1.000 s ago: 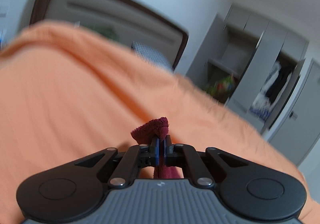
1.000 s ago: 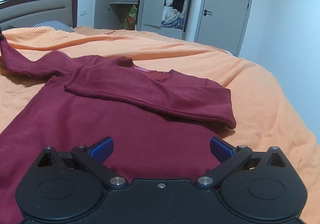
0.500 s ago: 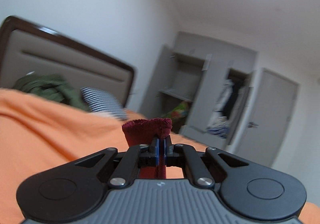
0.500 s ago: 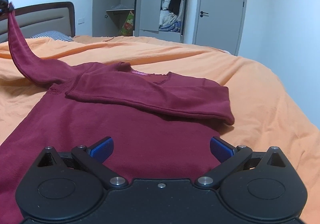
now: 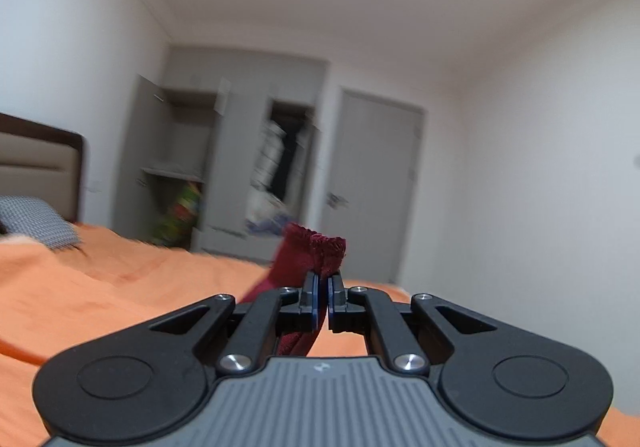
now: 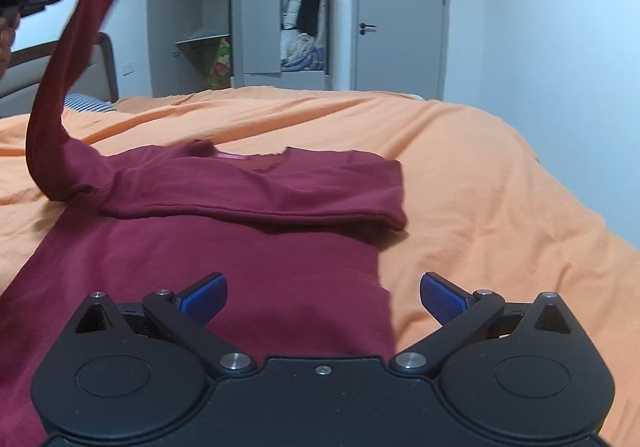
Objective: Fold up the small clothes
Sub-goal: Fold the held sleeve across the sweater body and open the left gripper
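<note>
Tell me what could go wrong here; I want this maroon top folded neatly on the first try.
The left claw pinches only the sleeve cuff, so it may slip free. The raised sleeve might drag the shoulder and shift the already folded sleeve. The right claw is open and pins nothing.

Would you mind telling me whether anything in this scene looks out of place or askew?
Only one thing: the maroon top lies flat on the orange bedspread, but one sleeve stands lifted, pinched at its cuff by the left gripper. The right gripper is open.
</note>
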`<act>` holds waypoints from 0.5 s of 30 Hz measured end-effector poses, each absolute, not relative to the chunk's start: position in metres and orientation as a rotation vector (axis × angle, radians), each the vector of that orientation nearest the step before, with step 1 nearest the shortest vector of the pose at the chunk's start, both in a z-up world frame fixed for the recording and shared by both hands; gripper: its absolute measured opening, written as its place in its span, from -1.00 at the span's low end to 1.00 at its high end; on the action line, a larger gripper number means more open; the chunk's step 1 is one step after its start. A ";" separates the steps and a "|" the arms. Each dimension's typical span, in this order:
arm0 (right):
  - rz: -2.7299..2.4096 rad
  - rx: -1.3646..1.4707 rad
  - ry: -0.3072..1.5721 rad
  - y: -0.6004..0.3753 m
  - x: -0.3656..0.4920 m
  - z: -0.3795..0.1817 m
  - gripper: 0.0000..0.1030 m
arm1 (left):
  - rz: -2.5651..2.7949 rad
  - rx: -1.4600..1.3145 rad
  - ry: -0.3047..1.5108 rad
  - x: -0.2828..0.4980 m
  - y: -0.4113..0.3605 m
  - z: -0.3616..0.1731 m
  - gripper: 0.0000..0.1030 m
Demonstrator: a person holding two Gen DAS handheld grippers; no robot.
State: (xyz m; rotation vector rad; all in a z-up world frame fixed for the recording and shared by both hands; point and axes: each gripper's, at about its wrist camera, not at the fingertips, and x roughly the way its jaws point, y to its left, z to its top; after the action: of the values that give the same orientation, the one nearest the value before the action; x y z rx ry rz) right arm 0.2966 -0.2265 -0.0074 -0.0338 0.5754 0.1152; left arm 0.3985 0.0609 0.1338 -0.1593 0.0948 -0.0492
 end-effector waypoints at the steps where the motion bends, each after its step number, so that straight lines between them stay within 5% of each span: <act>1: 0.106 -0.023 0.578 -0.230 0.296 -0.008 0.99 | -0.077 -0.151 0.117 0.404 0.048 0.127 -0.93; 15: 0.018 0.073 0.611 -0.269 0.282 -0.017 0.99 | -0.262 -0.101 0.434 0.436 -0.060 -0.017 -0.93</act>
State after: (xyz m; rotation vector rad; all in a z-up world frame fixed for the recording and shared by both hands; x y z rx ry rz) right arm 0.2824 -0.2694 -0.0167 0.0729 0.6112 0.0181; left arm 0.4359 -0.0600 -0.0175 -0.1013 0.4339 -0.2619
